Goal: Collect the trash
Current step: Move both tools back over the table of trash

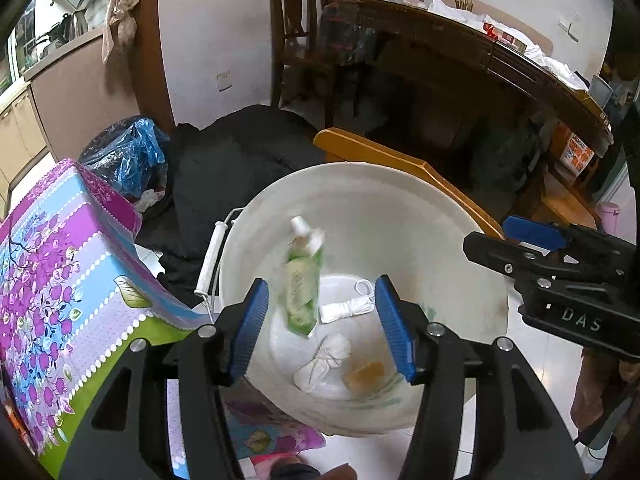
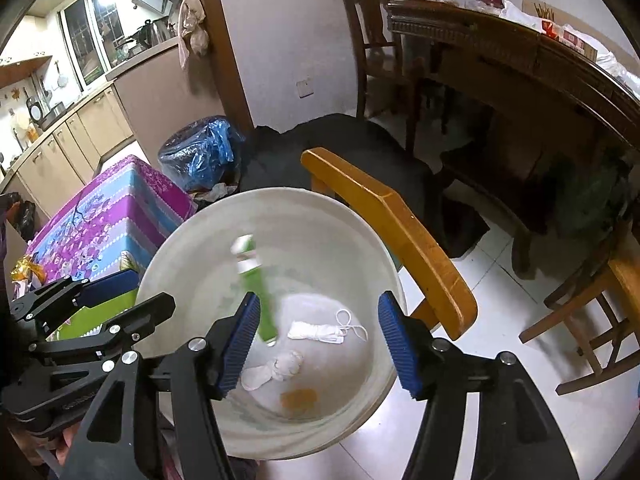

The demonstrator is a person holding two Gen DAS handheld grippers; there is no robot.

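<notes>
My biggest worry is the white bucket (image 2: pixel 192 240) itself. It stands on the floor just beside the flowered table (image 1: pixel 60 248) on the left and the yellow chair (image 2: pixel 400 232) on the right, and both my grippers hang right above its rim, so I judge a careless sweep could knock it over and spill what is already in it.

Next, the green tube (image 1: pixel 302 284) looks blurred and upright inside the bucket, near the left gripper (image 1: pixel 324 328) but pressed by neither pad. I take it to be dropping, and it should land inside. The folded mask (image 1: pixel 348 308), the crumpled tissue (image 1: pixel 324 360) and an orange scrap (image 1: pixel 366 374) lie on the bucket floor.

Smaller risk: the two tools are close together, and the right gripper (image 2: pixel 316 344) could clip the left one if I pull away blindly.

Both grippers tilt steeply down into the bucket, jaws parted, holding nothing.
</notes>
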